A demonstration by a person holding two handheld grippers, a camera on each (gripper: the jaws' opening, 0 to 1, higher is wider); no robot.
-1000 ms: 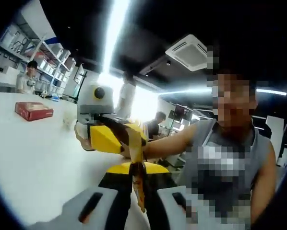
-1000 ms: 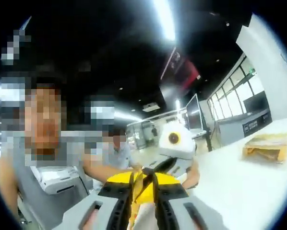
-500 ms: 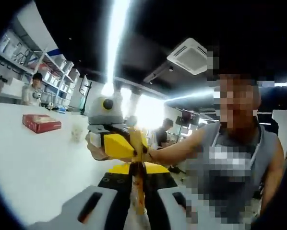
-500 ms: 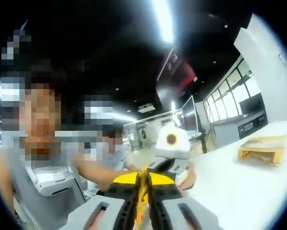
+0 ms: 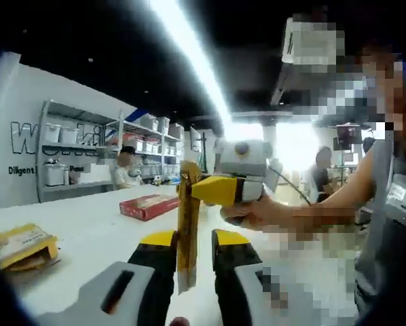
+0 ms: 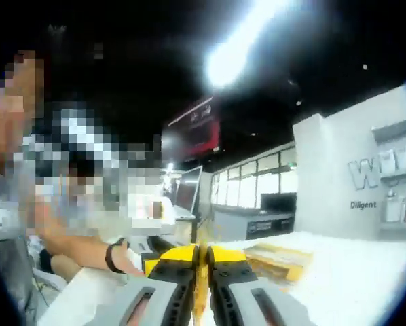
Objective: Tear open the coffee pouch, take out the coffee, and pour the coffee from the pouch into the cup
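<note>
Between left claw (image 5: 187, 255), coffee pouch (image 5: 187, 224) upright

From the right gripper view I can't read the pouch (image 6: 201, 285): it is a thin yellow sliver pinched between my tool's jaws, its body hidden. In the left gripper view the yellow box (image 5: 16, 246) at the near left is cut off by the rim, and the items on the far shelves (image 5: 74, 156) are too small to identify.
</note>
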